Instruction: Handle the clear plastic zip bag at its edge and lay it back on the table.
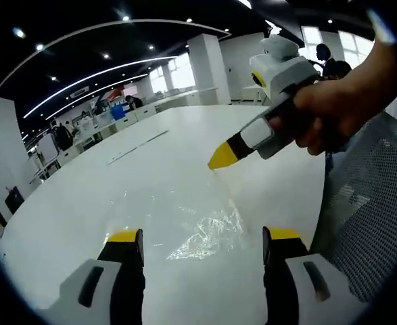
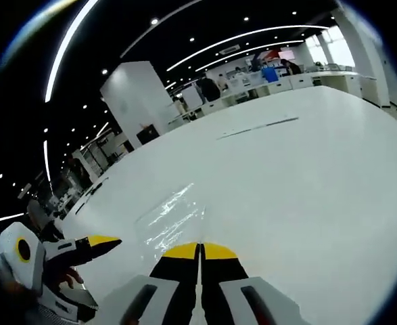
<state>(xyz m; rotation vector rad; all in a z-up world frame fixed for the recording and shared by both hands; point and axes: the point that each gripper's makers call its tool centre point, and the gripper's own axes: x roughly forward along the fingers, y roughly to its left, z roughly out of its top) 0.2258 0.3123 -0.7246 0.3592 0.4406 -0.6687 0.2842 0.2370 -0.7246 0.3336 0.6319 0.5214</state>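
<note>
A: The right claw [image 2: 199, 252] had its two yellow-tipped jaws pressed together with no gap left. The left claw [image 1: 203, 238] stood wide open with nothing between its jaws.

B: Was the right one gripping the zip bag [image 2: 173, 218]?

A: It looked so. In the right gripper view the clear film ran from just ahead of the closed tips and off to their left, and its near edge vanished at the tips. In the left gripper view that claw [image 1: 222, 157] came in from the right, held by a person's hand [image 1: 340, 108], and its yellow tip met the far end of the bag [image 1: 208, 233].

B: Could you see the pinched edge itself?

A: No. The plastic was too clear and the jaws covered that spot. The bag's outline was hard to trace; only glare and crinkles gave it away.

B: Where did it lie?

A: On the white counter [image 1: 117, 196], ahead of the open left claw and between its jaws' lines, not touching either. It looked wrinkled, mostly flat, with its far end drawn up toward the right claw's tip.

B: And the left claw from the other side?

A: It [image 2: 93, 245] showed low to the left of the right claw, partly cut off, with one yellow tip pointing toward the bag.
</note>
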